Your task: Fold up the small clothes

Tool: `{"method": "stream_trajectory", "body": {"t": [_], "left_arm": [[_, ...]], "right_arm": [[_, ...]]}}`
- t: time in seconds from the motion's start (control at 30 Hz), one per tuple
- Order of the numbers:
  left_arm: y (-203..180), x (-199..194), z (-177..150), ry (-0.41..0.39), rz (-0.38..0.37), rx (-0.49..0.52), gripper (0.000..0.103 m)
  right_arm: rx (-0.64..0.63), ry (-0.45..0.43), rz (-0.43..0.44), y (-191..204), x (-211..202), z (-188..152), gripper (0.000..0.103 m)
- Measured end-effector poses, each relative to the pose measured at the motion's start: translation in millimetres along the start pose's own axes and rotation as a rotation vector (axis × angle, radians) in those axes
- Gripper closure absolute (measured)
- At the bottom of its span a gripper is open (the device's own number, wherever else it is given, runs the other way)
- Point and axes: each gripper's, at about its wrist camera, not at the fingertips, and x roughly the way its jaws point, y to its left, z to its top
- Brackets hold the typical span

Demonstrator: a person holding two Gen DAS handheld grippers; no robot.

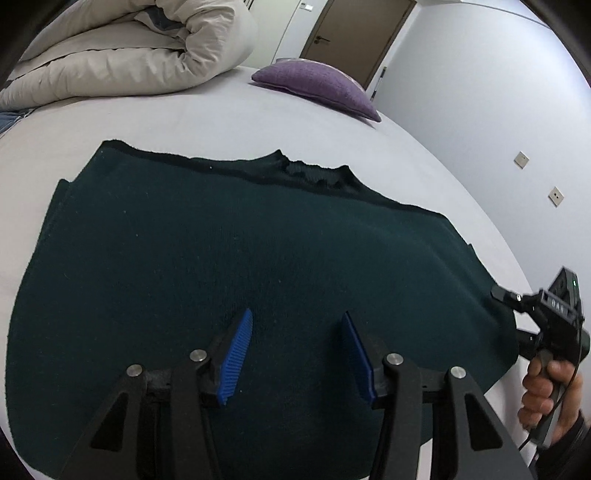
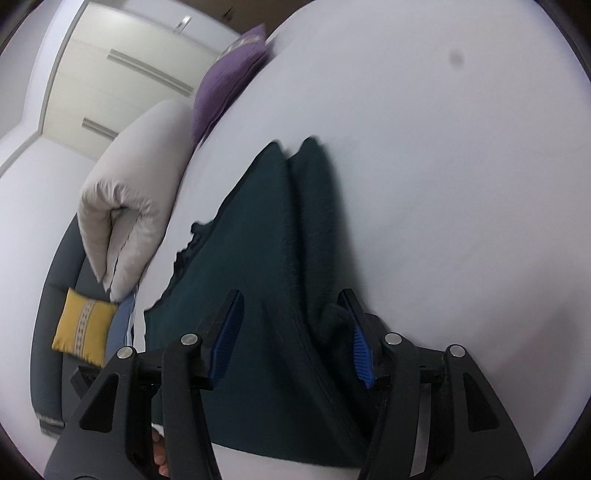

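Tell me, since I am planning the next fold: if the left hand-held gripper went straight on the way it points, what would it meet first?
Most likely the dark green sweater, spread flat on the bed. The left hand-held gripper stands open above its cloth, angled downward, with nothing between the jaws; depth is unclear.

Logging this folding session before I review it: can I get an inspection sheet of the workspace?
Surface: bed, pale sheet, smooth.
Job's things: dark green sweater spread flat, collar away from the left wrist camera.
Clutter: rolled duvet, purple cushion, yellow cushion.
Grippers: left gripper open above the sweater; right gripper open over its folded edge.
Cables: thin cable by the right hand.
Surroundings: door, wall sockets.
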Motion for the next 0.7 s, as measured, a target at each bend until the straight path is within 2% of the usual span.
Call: {"method": "stream_trajectory", "body": {"t": [0.1,0.2,0.27,0.33,0.53,0.63,0.7], "left_arm": [[5,0,-5,0.002,-0.017,-0.001,0.051],[4,-2,-4,0.010,-0.002,0.015,0.051],[0,0,-5,0.011,0.012,0.033,0.051],[1,3,-4,0.011,0.011,0.030,0.051],[2,10,-4,0.019,0.019,0.028,0.050],[6,11,-3,0.023,0.000,0.012,0.051],[9,11,-3,0.019,-0.021,-0.004,0.051]], "right_arm": [[-0.004,0.029,0.016,10,8,-7,0.063],[-0.034,0.002,-0.056,20,16,-16,0.079],[-0.001,-0.010,-0.051,13,10,-16,0.086],[0.009,-0.021,-0.060,11,7,-16,0.087],[-0.067,-0.069,-0.150,34,-4,-20,0.088],[-0.160,-0.094,-0.206,59,-14,-25,0.089],[-0.260,-0.106,-0.237,91,-17,-30,0.089]]}}
